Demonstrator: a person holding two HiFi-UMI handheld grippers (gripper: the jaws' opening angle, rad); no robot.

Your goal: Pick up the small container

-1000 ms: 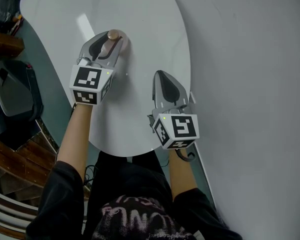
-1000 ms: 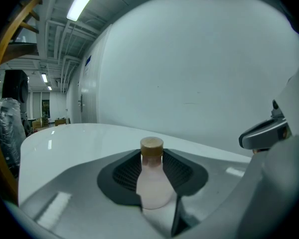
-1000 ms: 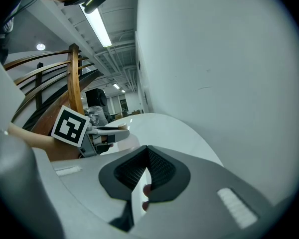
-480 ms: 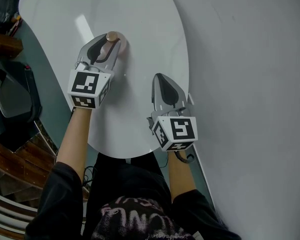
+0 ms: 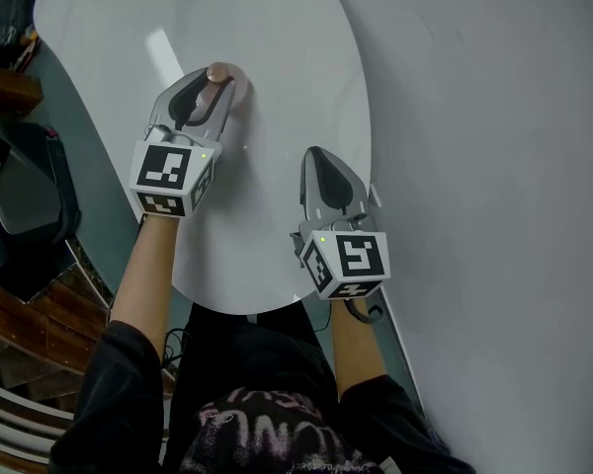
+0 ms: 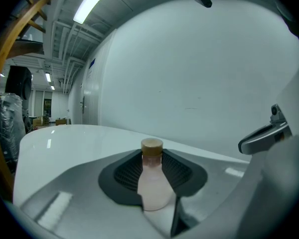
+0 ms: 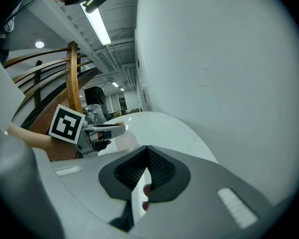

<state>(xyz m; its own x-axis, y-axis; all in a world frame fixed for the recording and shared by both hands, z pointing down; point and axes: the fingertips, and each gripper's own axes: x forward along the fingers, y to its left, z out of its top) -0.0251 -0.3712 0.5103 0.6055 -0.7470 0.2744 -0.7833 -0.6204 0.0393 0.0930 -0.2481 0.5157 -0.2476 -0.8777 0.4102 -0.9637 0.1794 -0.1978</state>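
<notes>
White wall [image 5: 494, 166] fills the right side of the head view, and a glossy white oval table [image 5: 277, 38] runs alongside it, its near edge close to the person's dark-clothed body. Both bare forearms reach out over the tabletop, each hand holding a grey gripper with a black-and-white marker cube at the back. The left gripper [image 5: 215, 87] is farther out, on the table's left half, and its jaws are pinching the small container [image 5: 218, 72], a pale pinkish bottle with a tan cap. In the left gripper view the bottle stands upright between the dark ribbed pads, which press on its body from both sides. Whether its base touches the table cannot be told. The right gripper [image 5: 316, 152] lies nearer the person, close to the table's wall-side edge, well apart from the container, with its jaws pressed together on nothing.
</notes>
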